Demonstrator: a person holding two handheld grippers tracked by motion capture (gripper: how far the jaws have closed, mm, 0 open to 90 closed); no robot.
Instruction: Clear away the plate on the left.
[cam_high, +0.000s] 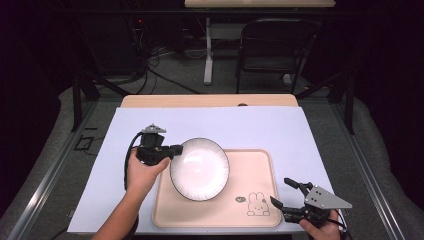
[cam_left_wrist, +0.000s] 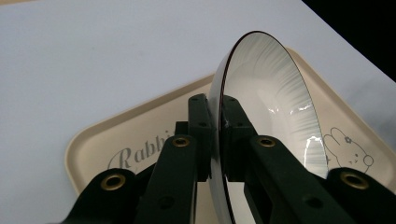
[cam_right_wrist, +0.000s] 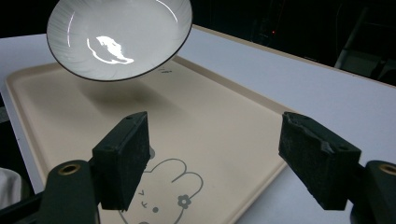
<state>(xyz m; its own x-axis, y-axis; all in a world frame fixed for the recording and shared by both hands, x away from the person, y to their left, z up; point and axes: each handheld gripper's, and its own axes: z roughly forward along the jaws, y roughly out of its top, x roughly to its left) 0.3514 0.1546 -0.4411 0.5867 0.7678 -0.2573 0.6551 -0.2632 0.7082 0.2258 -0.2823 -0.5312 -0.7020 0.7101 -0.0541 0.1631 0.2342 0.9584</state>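
Left gripper (cam_high: 176, 149): black two-jaw tool held in the person's left hand (cam_high: 142, 172), cable looping off its rear. Jaws clamped on the left rim of a round, shallow white ceramic plate with a thin dark edge line (cam_high: 200, 168); in the left gripper view the rim (cam_left_wrist: 217, 116) sits pinched between the two black pads (cam_left_wrist: 201, 116). Plate held clear of the surface, tilted, its shadow falling on the tray beneath, as seen in the right gripper view (cam_right_wrist: 119, 37).

Right gripper (cam_high: 285, 195): black two-jaw tool with a grey three-cornered plate on top, held in the person's right hand (cam_high: 325, 231) at the near right corner of the table. Jaws spread wide apart, nothing between them; in the right gripper view the two pads (cam_right_wrist: 123, 158) frame the tray's near corner.

Tray (cam_high: 250, 162): beige rectangular plastic, rounded corners, raised lip, lying flat on the sheet. Printed rabbit outline (cam_high: 258, 205) at its near right corner; the script word "Rabbit", partly covered, reads in the left gripper view (cam_left_wrist: 133, 156). The plate hangs over the tray's left part and overhangs its left edge.

Sheet (cam_high: 210, 122): pale lavender-white covering, spread over most of a light wooden tabletop (cam_high: 210, 100), whose far strip is exposed.

Background: black chair (cam_high: 272, 47) and a grey table leg (cam_high: 208, 50) on a grey floor beyond the table.
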